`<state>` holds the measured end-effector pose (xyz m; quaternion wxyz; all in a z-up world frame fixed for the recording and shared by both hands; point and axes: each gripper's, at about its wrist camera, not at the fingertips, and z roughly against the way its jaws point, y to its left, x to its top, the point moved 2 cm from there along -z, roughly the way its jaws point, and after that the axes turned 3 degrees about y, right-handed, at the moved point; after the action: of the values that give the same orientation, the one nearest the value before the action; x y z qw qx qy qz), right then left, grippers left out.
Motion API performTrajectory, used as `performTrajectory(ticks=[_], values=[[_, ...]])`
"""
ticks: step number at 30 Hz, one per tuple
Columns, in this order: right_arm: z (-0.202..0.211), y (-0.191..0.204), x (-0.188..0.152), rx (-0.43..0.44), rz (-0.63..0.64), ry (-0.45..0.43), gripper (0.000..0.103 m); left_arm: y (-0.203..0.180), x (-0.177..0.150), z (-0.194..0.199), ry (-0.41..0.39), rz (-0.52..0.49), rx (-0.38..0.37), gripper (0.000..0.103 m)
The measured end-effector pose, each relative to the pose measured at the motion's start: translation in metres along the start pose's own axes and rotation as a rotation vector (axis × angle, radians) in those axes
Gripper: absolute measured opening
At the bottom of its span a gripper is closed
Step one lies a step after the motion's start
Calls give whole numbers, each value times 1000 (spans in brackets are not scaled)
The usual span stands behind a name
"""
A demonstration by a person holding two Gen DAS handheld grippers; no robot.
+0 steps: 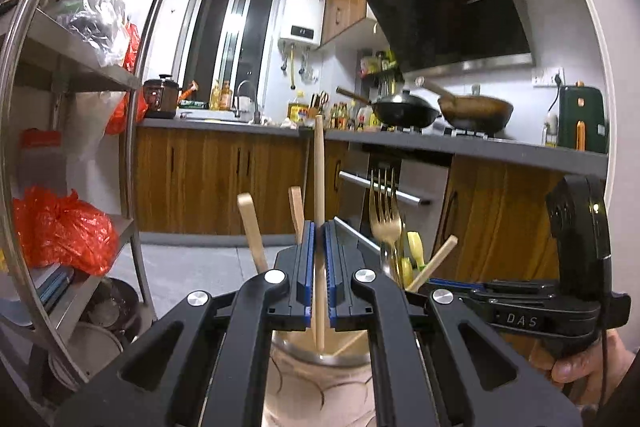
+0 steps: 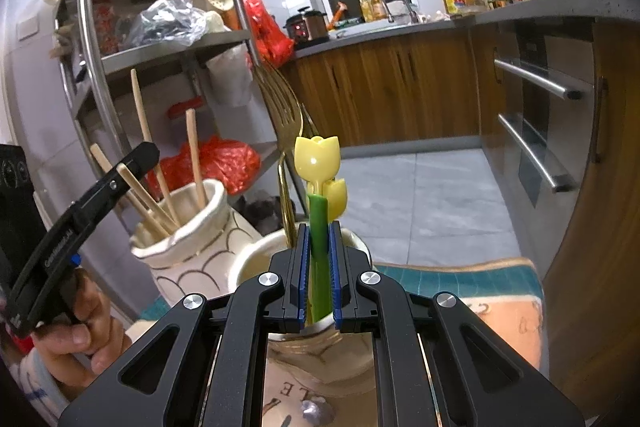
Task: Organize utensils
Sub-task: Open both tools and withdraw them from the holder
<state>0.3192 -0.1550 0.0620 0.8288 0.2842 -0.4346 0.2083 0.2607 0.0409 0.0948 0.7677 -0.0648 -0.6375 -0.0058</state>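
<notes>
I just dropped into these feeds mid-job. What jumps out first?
Each gripper is clamped on a utensil above a cream holder. The left gripper pinches an upright wooden chopstick over the scalloped vase, which already holds other chopsticks. The right gripper grips the green stem of a yellow tulip-shaped spoon over the second jar, beside gold forks.

Upright chopstick [image 1: 319, 187] and tulip spoon [image 2: 318, 163], both clamped.

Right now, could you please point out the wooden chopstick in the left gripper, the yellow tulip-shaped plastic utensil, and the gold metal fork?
wooden chopstick [image 1: 319, 163], left wrist view, upper shaft.
yellow tulip-shaped plastic utensil [image 2: 316, 157], right wrist view, tulip head.
gold metal fork [image 1: 385, 223], left wrist view, base of tines.
</notes>
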Motion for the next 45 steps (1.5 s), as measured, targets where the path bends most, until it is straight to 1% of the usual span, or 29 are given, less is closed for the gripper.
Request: performTrajectory(ticks=[6, 10, 14, 16, 17, 19, 26, 29, 35, 39, 41, 43, 45], values=[[-1, 1, -2, -14, 5, 13, 10, -3, -7, -7, 42, -7, 4, 5], [1, -1, -2, -19, 0, 13, 11, -2, -9, -8, 51, -6, 7, 5], [1, 0, -3, -21, 2, 17, 11, -4, -8, -5, 47, -16, 12, 12], [2, 0, -2, -24, 8, 17, 11, -5, -7, -3, 38, -20, 16, 24], [3, -1, -3, -24, 9, 17, 11, -5, -6, -2, 36, -20, 16, 29], [5, -2, -3, -23, 2, 19, 11, -6, -4, 2, 28, -21, 16, 34], [20, -6, -2, -15, -11, -2, 11, -11, 1, 26, 8, -35, 7, 37], [30, -7, -2, -15, -11, -16, 11, -10, -1, 37, 9, -26, 10, 38], [45, -10, -7, -20, -13, -15, 11, -11, -19, 58, 58, -6, 17, 39], [49, -9, -16, -26, 0, 14, 12, -14, -37, 63, 120, -1, 22, 39], [50, -10, -21, -31, 2, 32, 12, -14, -44, 63, 144, 7, 21, 39], [49, -10, -30, -35, 8, 69, 12, -15, -51, 62, 181, 17, 23, 39], [47, -10, -39, -35, 11, 112, 12, -16, -60, 59, 238, 20, 22, 39]])
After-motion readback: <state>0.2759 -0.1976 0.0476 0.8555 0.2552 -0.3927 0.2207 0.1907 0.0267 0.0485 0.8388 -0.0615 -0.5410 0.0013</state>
